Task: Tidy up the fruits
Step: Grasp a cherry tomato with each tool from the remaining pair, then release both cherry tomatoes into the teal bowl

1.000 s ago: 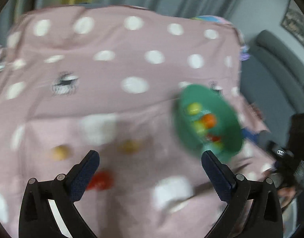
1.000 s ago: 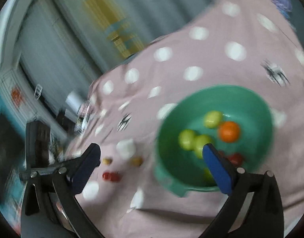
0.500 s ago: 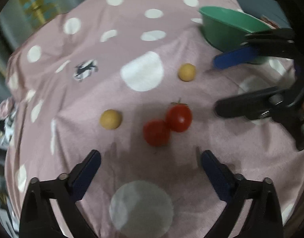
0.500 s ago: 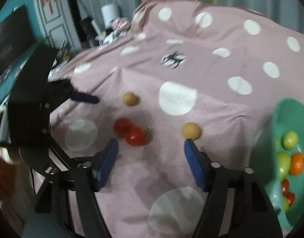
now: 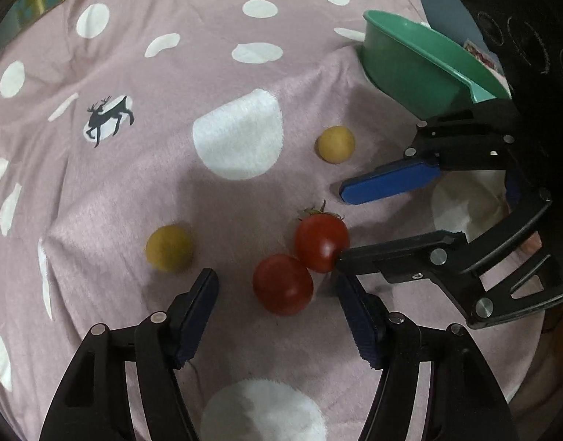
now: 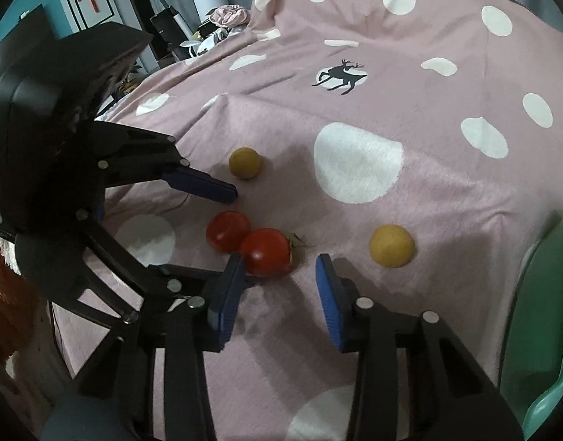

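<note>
Now both grippers converge on two touching red tomatoes on the pink polka-dot cloth. The left gripper (image 5: 277, 308), jaws apart, should straddle the near plain red tomato (image 5: 283, 284) squarely before closing gently. The right gripper (image 6: 279, 292), also apart, faces the stemmed red tomato (image 6: 265, 251), whose green calyx (image 6: 294, 239) points toward the green plastic bowl (image 5: 410, 62) at far right.

On the pink spotted blanket (image 6: 410, 88), the right gripper (image 6: 279, 294) gapes just before the stemmed tomato (image 6: 265, 251), which touches a second tomato (image 6: 227, 229).
</note>
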